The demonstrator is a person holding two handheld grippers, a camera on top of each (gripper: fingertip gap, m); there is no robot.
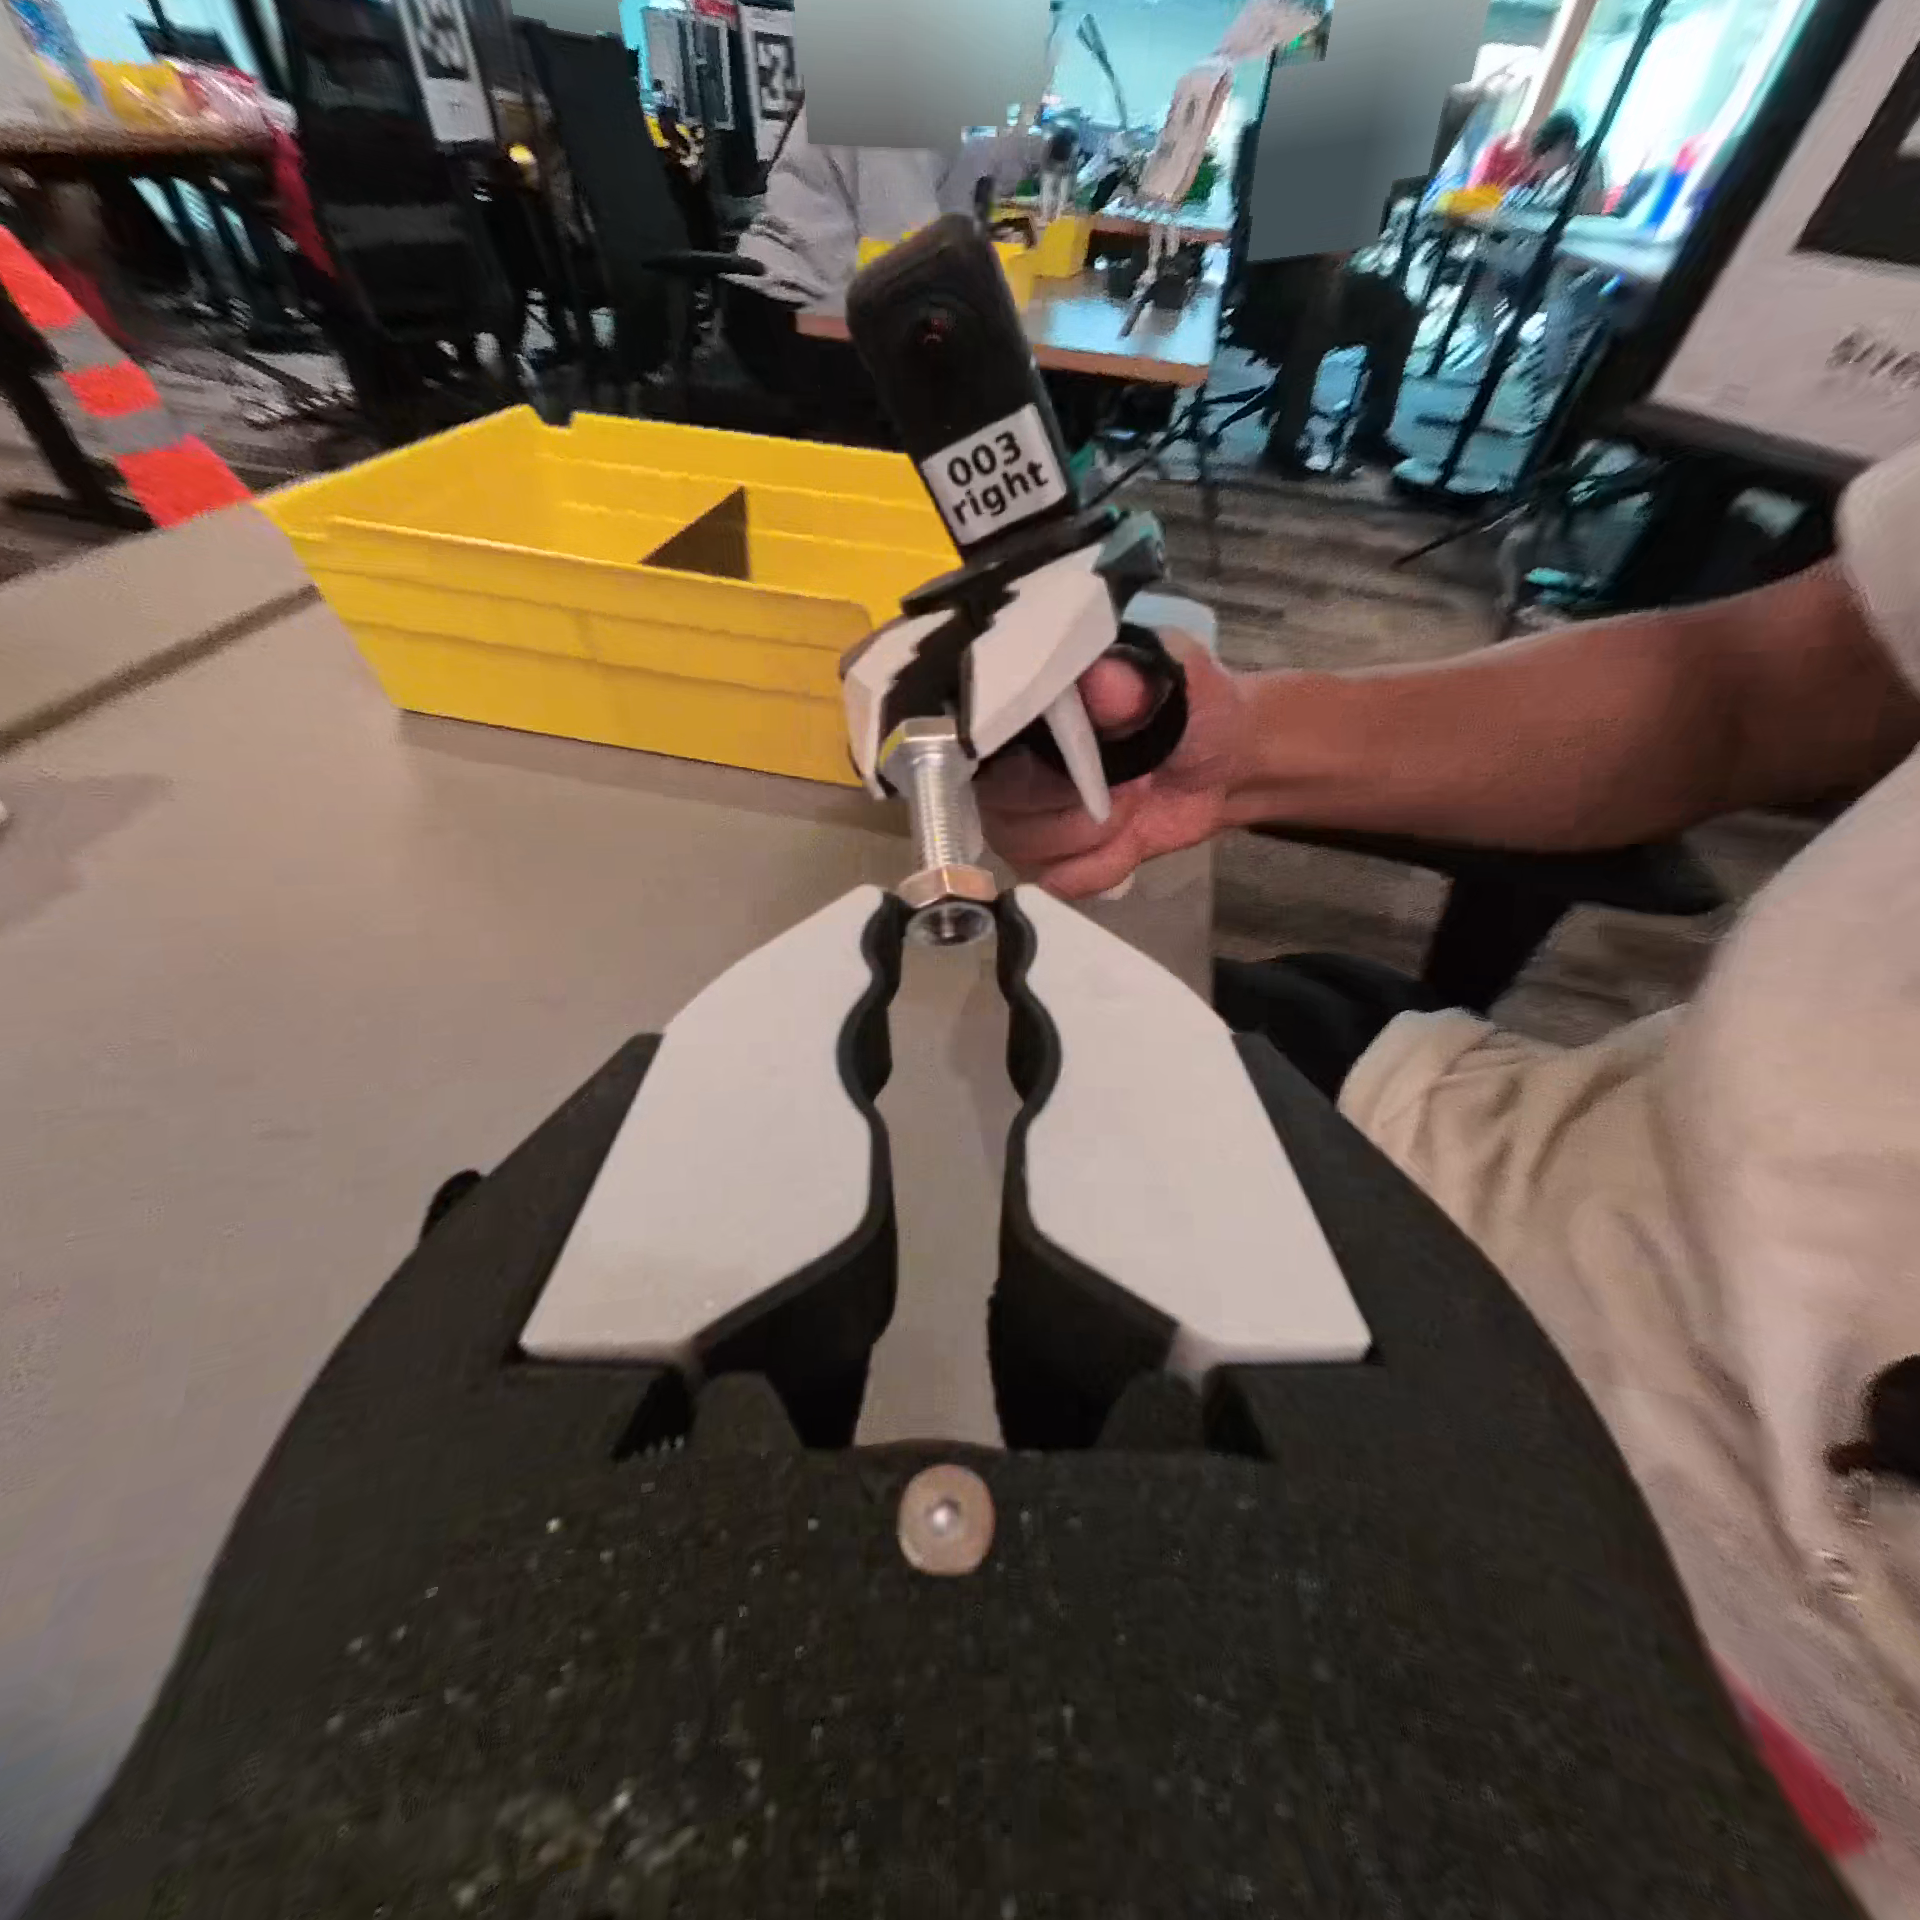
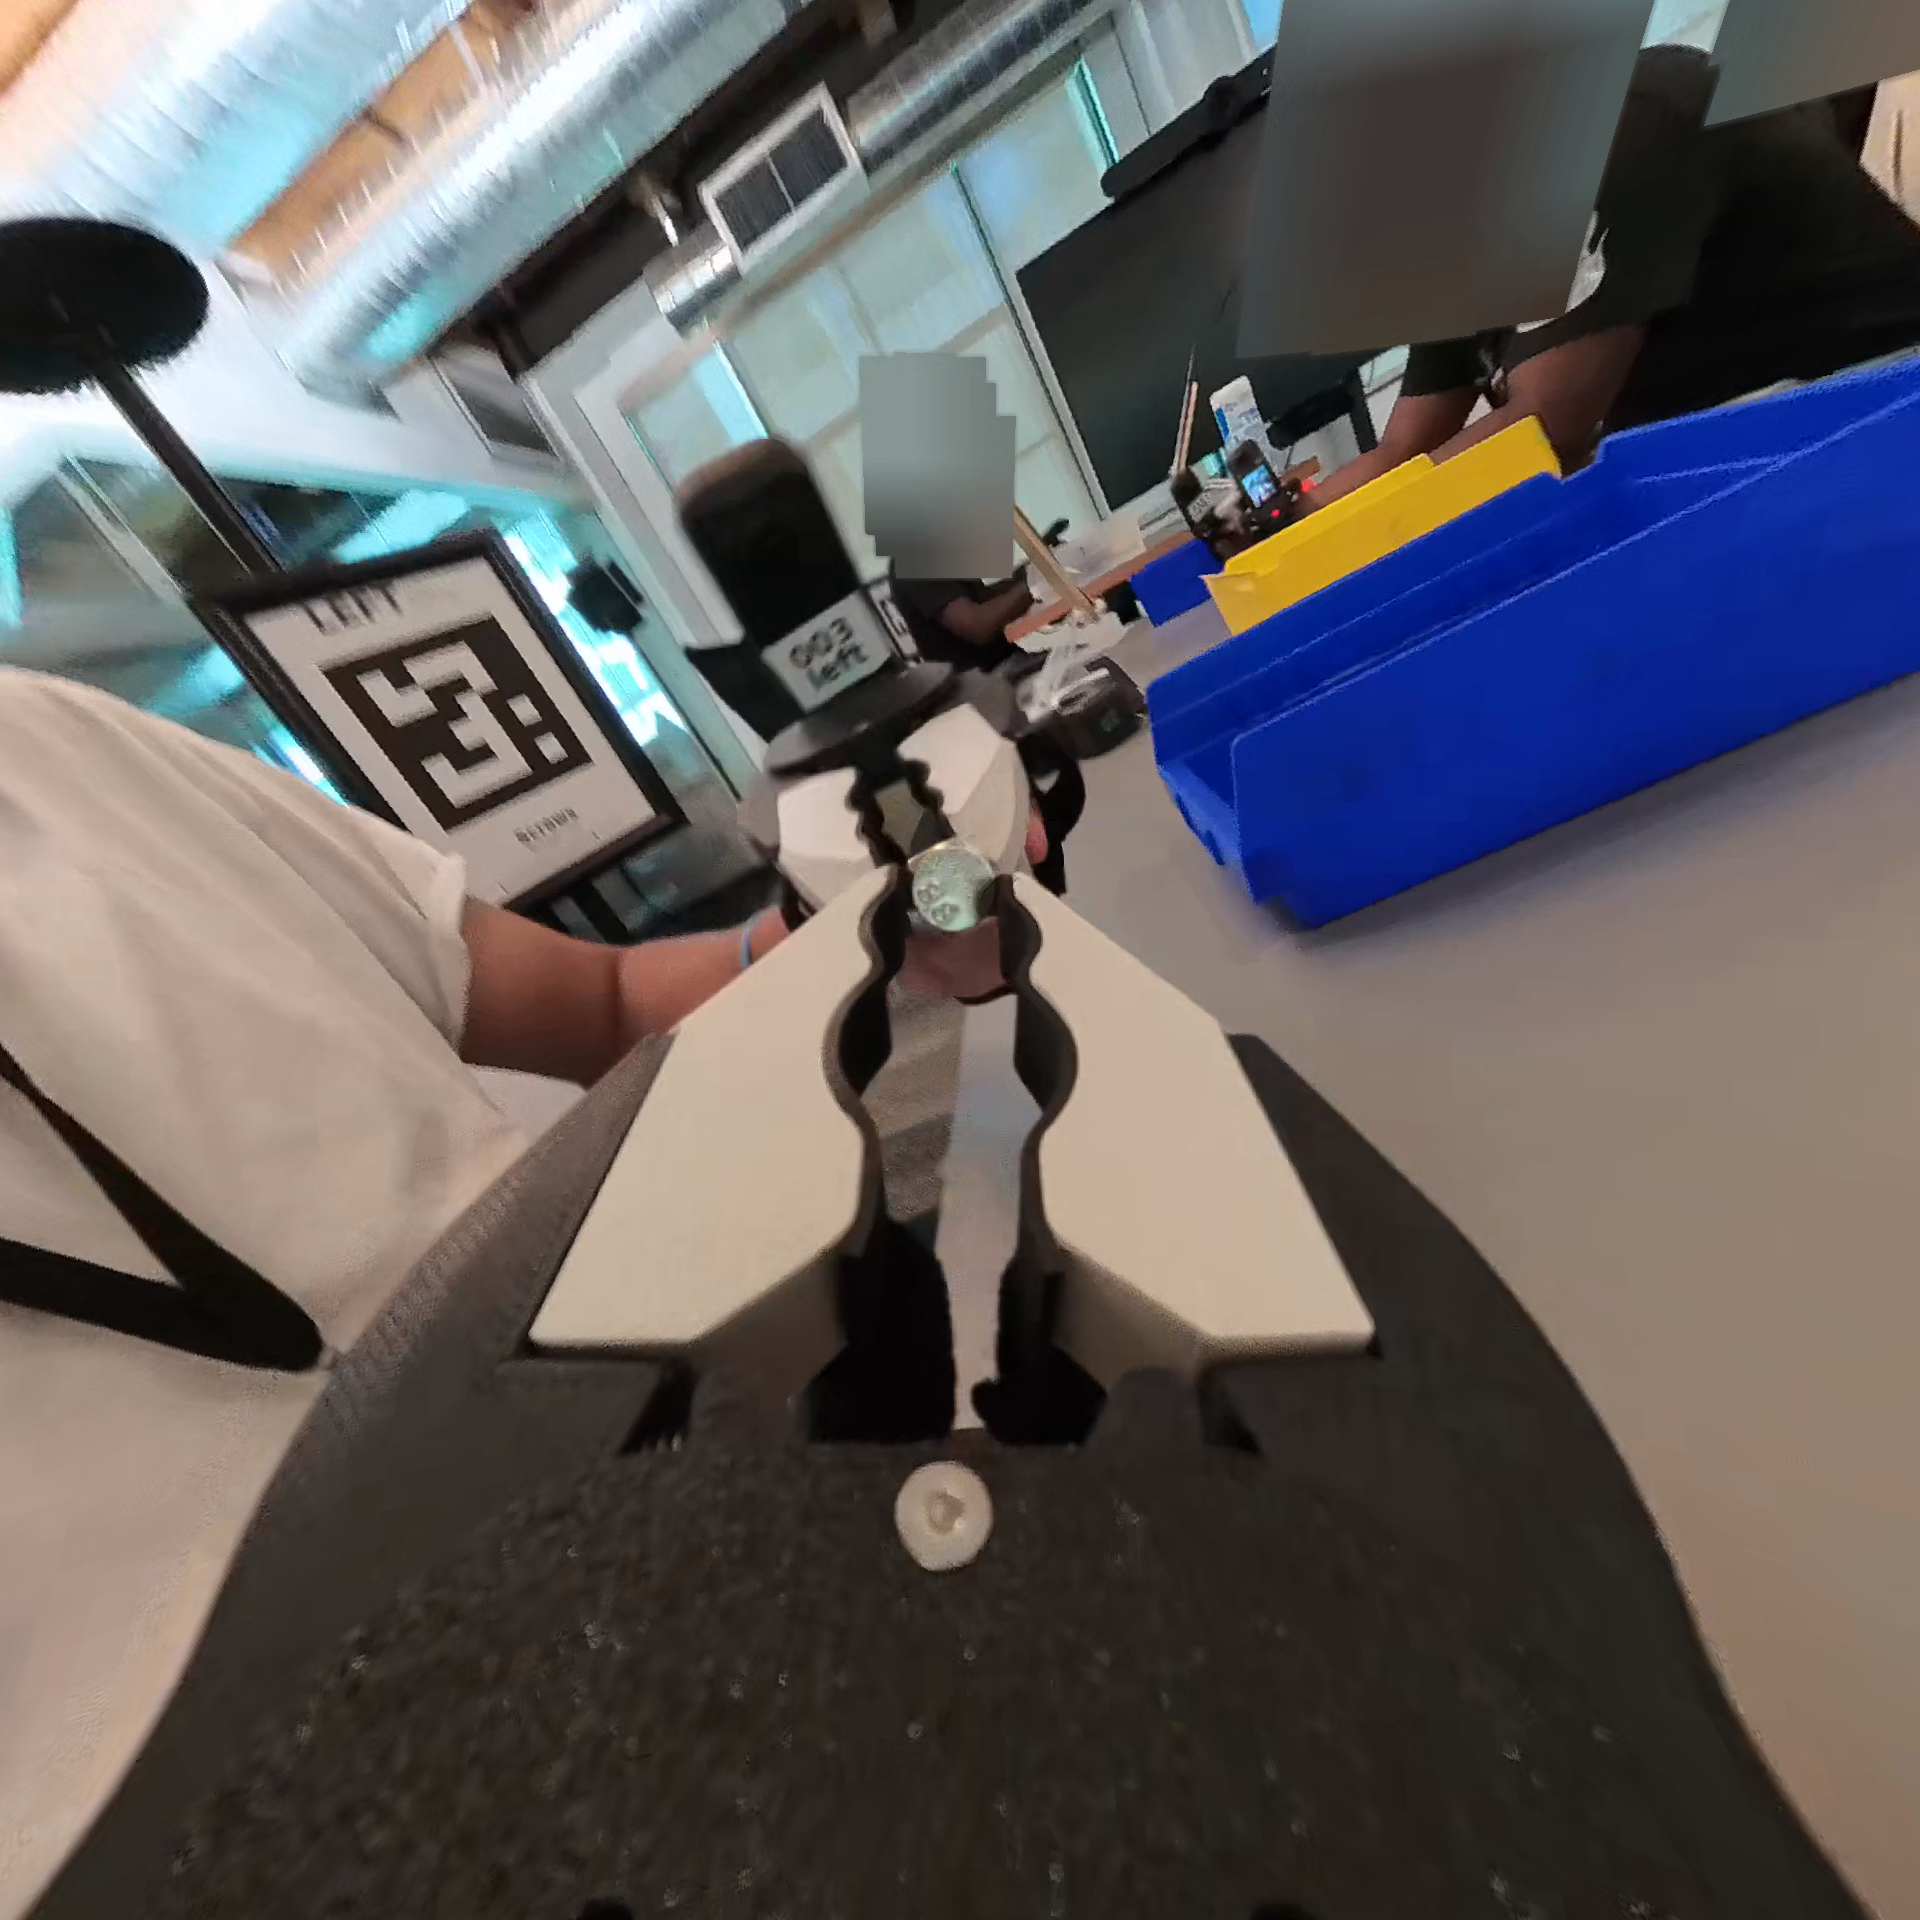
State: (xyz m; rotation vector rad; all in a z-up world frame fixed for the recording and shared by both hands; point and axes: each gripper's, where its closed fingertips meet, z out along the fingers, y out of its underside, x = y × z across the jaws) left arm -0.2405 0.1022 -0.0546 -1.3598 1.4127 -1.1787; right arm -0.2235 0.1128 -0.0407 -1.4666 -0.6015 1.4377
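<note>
- While the two tools meet tip to tip above the table (image 1: 312, 935), the right gripper (image 1: 920, 743) has its jaws closed on the hex head of a silver bolt (image 1: 940, 805), shank pointing down toward the other tool.
- Left gripper (image 1: 948, 920): jaws closed on a silver hex nut (image 1: 948, 886) sitting on the free end of the bolt's thread; both dark pads (image 1: 883, 925) look pressed to its flats. How far the nut has engaged the thread cannot be told.
- Risk 1, cross-threading: the bolt leans a little against the nut's axis in the left wrist view. Any turn made while tilted could jam the thread.
- Risk 2, slip: each grip is only at the very fingertips. A twist could roll nut or bolt head (image 2: 951, 885) out of the pads, more so on smooth metal.
- Risk 3, drop: the pair hangs near the table's near edge, with floor and the person's lap just beyond. A freed part may fall off the table and not into the yellow bin (image 1: 582, 592) behind.
- Risk 4, side load: both tools are hand-held (image 1: 1101, 810), so a small wobble of either wrist bends the joint and may pry the nut off.
- Blue bin (image 2: 1538, 665) stands well apart to the right; no hazard there.
</note>
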